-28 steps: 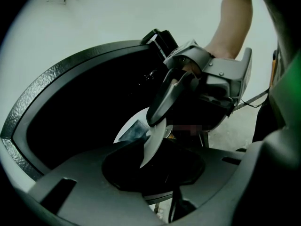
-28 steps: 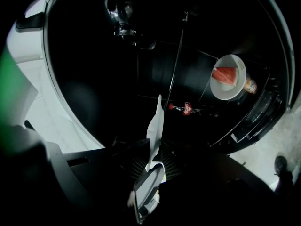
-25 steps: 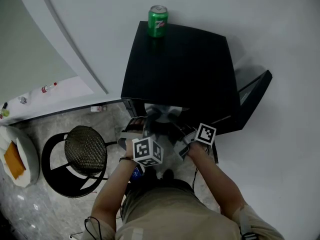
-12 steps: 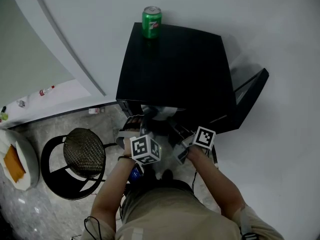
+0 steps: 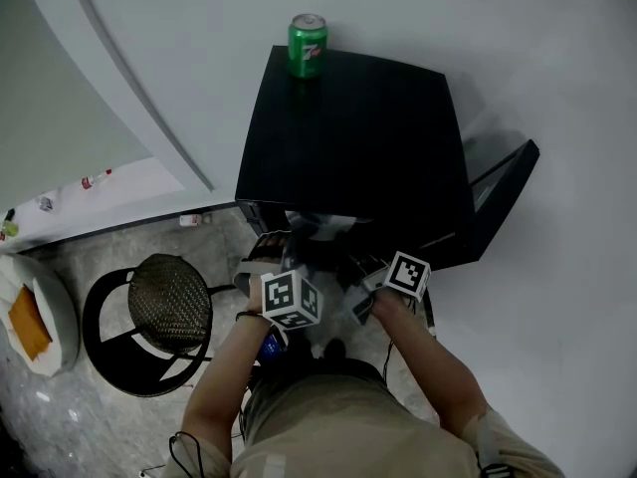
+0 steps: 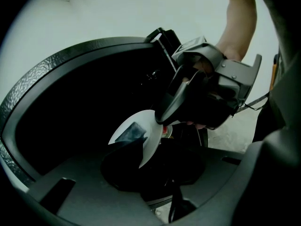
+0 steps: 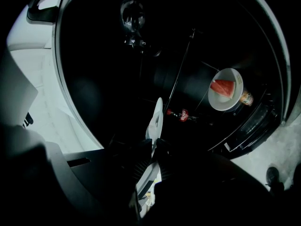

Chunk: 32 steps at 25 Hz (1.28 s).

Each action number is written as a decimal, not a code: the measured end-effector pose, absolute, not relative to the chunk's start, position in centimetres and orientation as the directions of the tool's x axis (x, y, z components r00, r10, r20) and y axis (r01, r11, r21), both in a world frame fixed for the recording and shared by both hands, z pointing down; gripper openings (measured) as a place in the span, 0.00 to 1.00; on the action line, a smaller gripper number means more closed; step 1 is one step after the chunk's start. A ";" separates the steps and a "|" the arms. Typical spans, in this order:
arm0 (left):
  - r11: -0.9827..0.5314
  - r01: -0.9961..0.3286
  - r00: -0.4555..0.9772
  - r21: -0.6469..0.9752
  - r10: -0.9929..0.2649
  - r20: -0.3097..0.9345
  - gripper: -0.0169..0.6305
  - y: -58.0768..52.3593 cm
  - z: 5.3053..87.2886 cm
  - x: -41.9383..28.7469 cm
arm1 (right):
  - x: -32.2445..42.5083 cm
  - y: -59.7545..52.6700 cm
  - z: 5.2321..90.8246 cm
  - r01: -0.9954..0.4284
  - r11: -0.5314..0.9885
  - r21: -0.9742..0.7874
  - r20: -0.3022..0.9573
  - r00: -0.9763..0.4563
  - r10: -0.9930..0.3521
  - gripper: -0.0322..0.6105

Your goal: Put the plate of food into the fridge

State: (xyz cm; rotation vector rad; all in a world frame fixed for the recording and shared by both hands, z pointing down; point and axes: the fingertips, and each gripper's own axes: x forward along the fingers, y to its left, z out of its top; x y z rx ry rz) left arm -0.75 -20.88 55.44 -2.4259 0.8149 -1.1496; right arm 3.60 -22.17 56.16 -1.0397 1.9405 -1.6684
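Now the right gripper (image 7: pixel 151 147) has just clamped tighter on the plate (image 7: pixel 158 117) rim; otherwise nothing has shifted. The left gripper (image 6: pixel 137 144) pinches the opposite edge, the plate spanning both.

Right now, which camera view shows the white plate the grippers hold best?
The left gripper view: the white plate turns its broad, bright face to the camera against the dark interior. The right gripper view sees it only edge-on. The head view gives just a pale blur at the mouth of the fridge.
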 end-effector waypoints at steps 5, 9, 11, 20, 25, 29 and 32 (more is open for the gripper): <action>-0.772 -0.352 0.507 -0.528 -0.632 0.586 0.18 -21.1 55.3 -0.8 | 3.4 -22.5 56.2 -0.277 0.030 -0.960 0.167 -0.658 -0.734 0.11; -0.768 -0.353 0.498 -0.534 -0.637 0.588 0.18 -21.4 55.4 -0.9 | 3.3 -22.7 56.3 -0.266 0.026 -0.964 0.163 -0.662 -0.732 0.11; -0.767 -0.355 0.495 -0.535 -0.640 0.588 0.18 -21.6 55.4 -0.8 | 3.3 -22.8 56.3 -0.258 0.027 -0.966 0.158 -0.666 -0.729 0.11; -0.754 -0.375 0.485 -0.539 -0.655 0.579 0.18 -22.2 55.4 -0.8 | 3.5 -22.0 55.5 -0.287 0.074 -0.955 0.146 -0.671 -0.727 0.11; -0.743 -0.394 0.477 -0.541 -0.668 0.571 0.18 -22.7 55.2 -0.7 | 3.8 -21.5 55.0 -0.309 0.102 -0.946 0.142 -0.675 -0.724 0.11; -0.738 -0.404 0.473 -0.540 -0.674 0.568 0.18 -23.0 55.2 -0.5 | 4.3 -21.1 55.0 -0.310 0.103 -0.945 0.143 -0.676 -0.723 0.11; -0.731 -0.418 0.464 -0.539 -0.682 0.565 0.18 -23.3 55.1 -0.5 | 4.3 -20.6 54.8 -0.295 0.104 -0.950 0.133 -0.683 -0.719 0.11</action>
